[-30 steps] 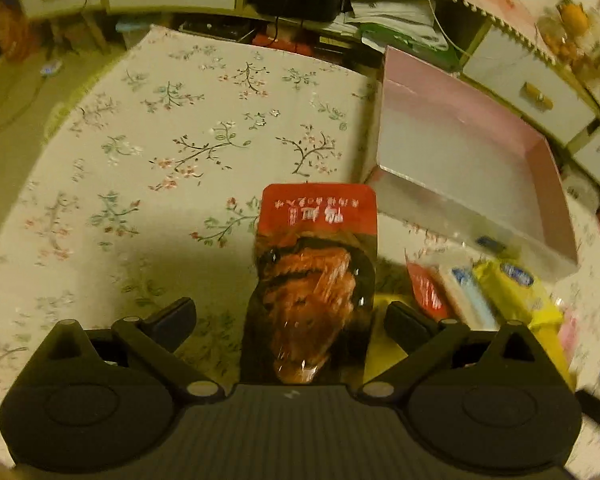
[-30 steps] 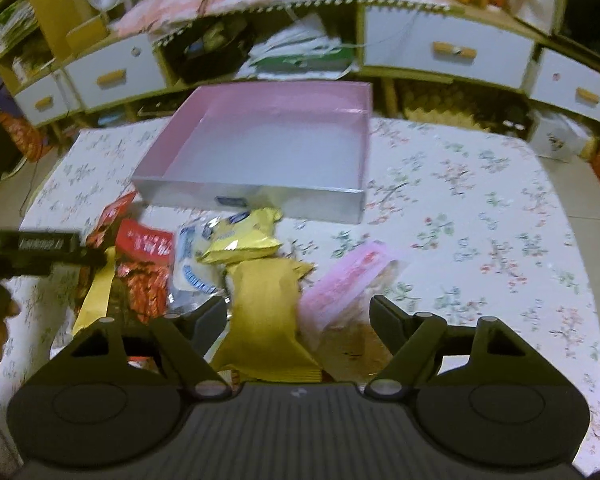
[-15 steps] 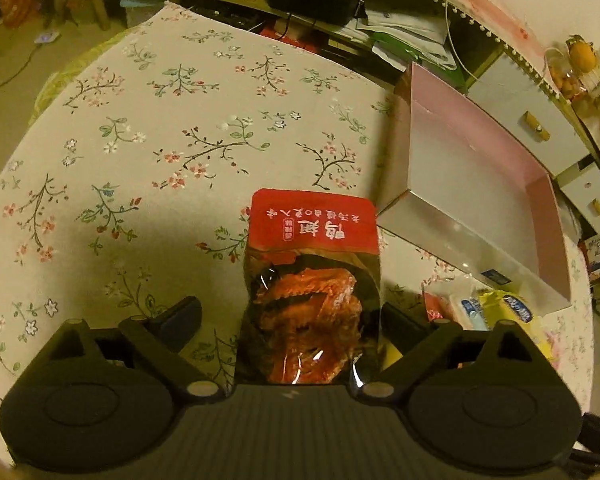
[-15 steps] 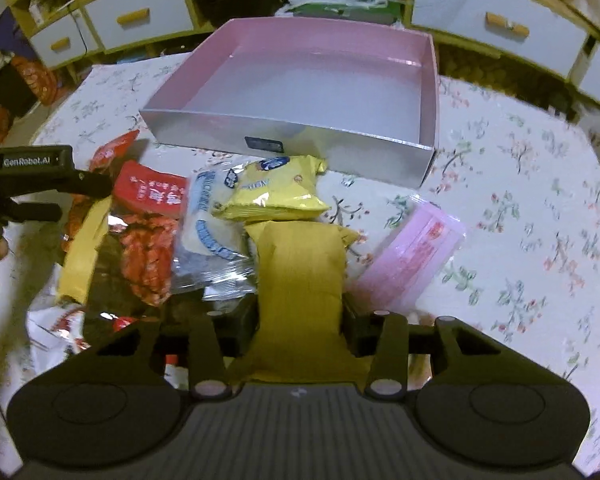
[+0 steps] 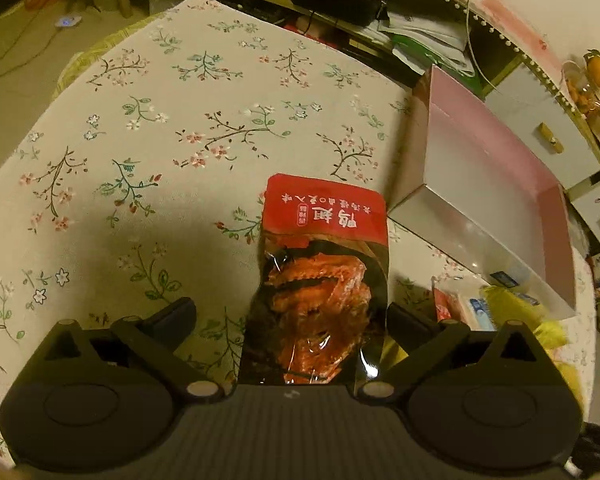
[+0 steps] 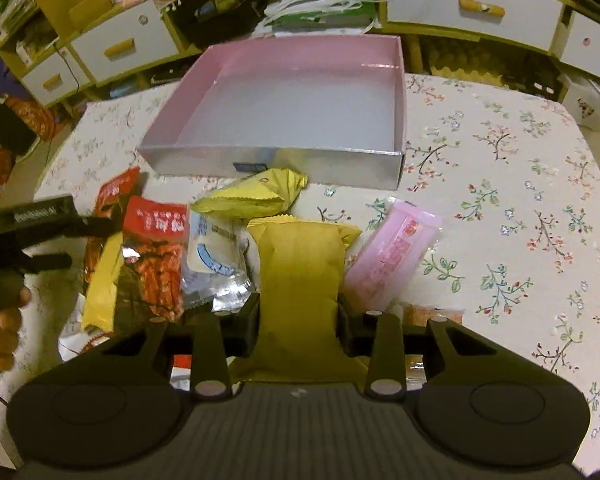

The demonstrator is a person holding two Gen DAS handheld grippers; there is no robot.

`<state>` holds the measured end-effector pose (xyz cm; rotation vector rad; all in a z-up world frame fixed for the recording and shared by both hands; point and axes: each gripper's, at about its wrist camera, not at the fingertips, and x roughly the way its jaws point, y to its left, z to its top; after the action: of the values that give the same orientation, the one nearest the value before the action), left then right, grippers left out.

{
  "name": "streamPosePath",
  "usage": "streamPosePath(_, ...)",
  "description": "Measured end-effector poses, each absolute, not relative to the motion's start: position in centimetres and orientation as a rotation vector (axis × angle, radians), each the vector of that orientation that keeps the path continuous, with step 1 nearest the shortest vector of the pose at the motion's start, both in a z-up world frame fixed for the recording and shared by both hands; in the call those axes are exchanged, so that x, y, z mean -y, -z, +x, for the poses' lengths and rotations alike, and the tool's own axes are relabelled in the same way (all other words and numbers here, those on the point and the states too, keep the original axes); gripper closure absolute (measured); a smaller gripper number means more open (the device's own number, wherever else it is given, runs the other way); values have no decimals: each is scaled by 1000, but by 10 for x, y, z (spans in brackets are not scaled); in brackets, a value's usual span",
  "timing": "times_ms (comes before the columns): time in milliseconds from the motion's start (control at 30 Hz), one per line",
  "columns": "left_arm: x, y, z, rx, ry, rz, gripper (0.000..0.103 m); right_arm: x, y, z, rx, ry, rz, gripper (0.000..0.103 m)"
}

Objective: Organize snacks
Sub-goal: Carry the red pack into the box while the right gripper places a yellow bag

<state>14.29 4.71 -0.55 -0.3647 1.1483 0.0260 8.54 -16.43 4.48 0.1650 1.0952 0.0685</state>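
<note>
Jaws of my right gripper (image 6: 298,316) clamp a yellow packet (image 6: 300,276); left gripper (image 5: 290,316) spread around red pouch (image 5: 320,280), pink box (image 6: 300,120) at twelve o'clock.

Our left gripper (image 5: 288,314) has its fingers spread wide. Our right gripper (image 6: 298,316) has its fingers drawn in, pinching something between them.

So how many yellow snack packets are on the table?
3: a tall yellow packet in the right gripper, a crumpled one by the pink box, a narrow one far left. More may be hidden.
</note>
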Motion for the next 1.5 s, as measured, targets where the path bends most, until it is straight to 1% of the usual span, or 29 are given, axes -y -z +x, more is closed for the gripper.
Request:
streamPosePath(167,-23,10,145,-1121,-58,-201,1,158,-51,85,-1069,-86,161,69)
streamPosePath(233,-14,11,145,-1117,-59,-108,9,158,-52,85,-1067,-95,163,69)
streamPosePath(267,-12,10,144,-1108,-59,-81,17,158,-53,84,-1067,-99,165,69)
streamPosePath(300,-14,8,144,-1098,-63,-76,27,158,-53,83,-1066,-102,168,69)
streamPosePath(467,-36,5,146,-1100,-25,-174,28,163,-60,80,-1041,-104,178,69)
streamPosePath(733,-46,-12,147,-1084,1,-261,28,169,-65,74,-1011,-102,179,69)
streamPosePath(1033,-51,-55,149,-947,90,-353,28,177,-69,77,-981,-92,196,69)
streamPosePath(1300,-28,-76,170,-811,197,-378,28,186,-76,99,-929,-84,268,69)
streamPosePath(1400,-12,-75,186,-782,228,-370,28,195,-78,115,-878,-56,301,69)
streamPosePath(1500,5,-70,202,-774,259,-334,28,206,-72,136,-869,-38,353,69)
